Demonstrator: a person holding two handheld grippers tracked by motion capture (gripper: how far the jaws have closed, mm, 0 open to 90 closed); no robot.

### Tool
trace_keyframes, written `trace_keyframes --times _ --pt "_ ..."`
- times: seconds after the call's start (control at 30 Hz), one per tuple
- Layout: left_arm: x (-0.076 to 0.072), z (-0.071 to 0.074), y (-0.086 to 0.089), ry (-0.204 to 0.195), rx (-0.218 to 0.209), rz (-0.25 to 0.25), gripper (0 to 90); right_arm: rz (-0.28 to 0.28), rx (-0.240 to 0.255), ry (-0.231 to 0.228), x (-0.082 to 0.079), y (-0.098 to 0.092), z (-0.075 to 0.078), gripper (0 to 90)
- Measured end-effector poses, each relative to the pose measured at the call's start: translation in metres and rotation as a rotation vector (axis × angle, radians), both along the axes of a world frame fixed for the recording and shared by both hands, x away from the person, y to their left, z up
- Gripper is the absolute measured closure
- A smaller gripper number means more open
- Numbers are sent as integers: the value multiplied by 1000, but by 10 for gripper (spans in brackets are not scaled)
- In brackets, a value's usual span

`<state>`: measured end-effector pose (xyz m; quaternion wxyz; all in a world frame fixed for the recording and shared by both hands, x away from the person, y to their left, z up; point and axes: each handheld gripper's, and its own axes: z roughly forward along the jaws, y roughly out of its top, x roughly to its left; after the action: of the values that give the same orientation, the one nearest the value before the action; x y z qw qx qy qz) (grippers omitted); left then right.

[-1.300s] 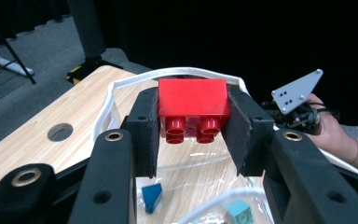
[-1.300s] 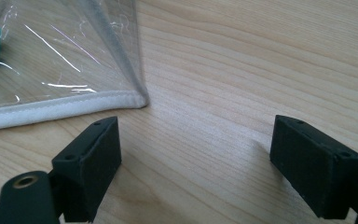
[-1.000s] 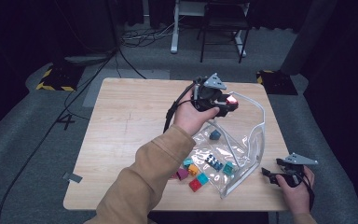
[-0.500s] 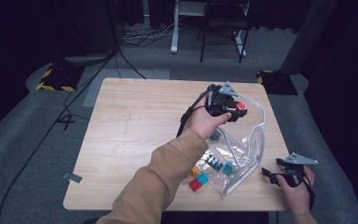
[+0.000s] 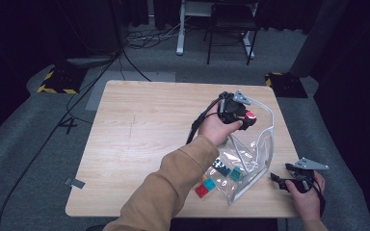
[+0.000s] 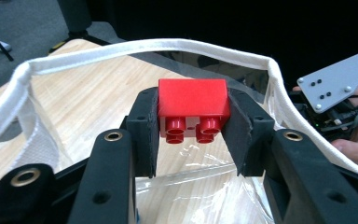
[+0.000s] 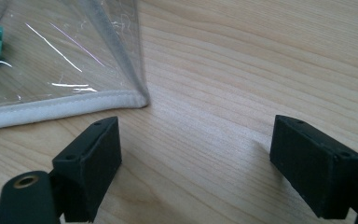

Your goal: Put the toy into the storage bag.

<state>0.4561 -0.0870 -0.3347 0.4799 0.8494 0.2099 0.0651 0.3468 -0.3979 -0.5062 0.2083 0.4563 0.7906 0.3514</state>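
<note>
Dark floor with loose cables surrounds the pale wooden tabletop (image 5: 139, 134), which carries everything in play. Largest on it is the clear plastic bag (image 5: 250, 159) with a white sewn rim, standing open at the right side of the tabletop; a few coloured bricks lie inside it and near its lower end, among them a teal brick (image 5: 209, 183) and a small red brick (image 5: 202, 191) just outside.

Over the mouth of the bag, the left gripper (image 6: 193, 116) has its jaws clamped on the two ends of a red block (image 6: 193, 105), studs facing the camera, with the bag's white rim arching around and beyond it. From above, the same block (image 5: 248, 117) sits at the bag's upper opening, the sleeved forearm crossing part of the bag and bricks.

At the tabletop's right edge, the right gripper (image 7: 196, 154) rests with its jaws spread wide and nothing between them, the bag's white-edged corner lying just beyond the left jaw without touching it.

Since a second ago, the left gripper has shifted toward the bag's far right rim and lower into its mouth, block held throughout; the right gripper has kept its place
</note>
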Motion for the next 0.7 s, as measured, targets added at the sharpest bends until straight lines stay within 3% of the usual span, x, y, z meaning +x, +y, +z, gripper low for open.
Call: trace_keyframes --times 0.03,0.13,0.27,0.7 --pt "0 -1 -1 -2 4 3 567 0 0 0 0 0 0 166" --pt "-1 -1 -2 -19 26 18 377 0 0 0 0 0 0 166" --pt "-4 2 0 -29 16 25 295 1 1 0 0 0 0 167" --pt "-20 23 28 -68 -35 20 294 2 1 0 0 0 0 167"
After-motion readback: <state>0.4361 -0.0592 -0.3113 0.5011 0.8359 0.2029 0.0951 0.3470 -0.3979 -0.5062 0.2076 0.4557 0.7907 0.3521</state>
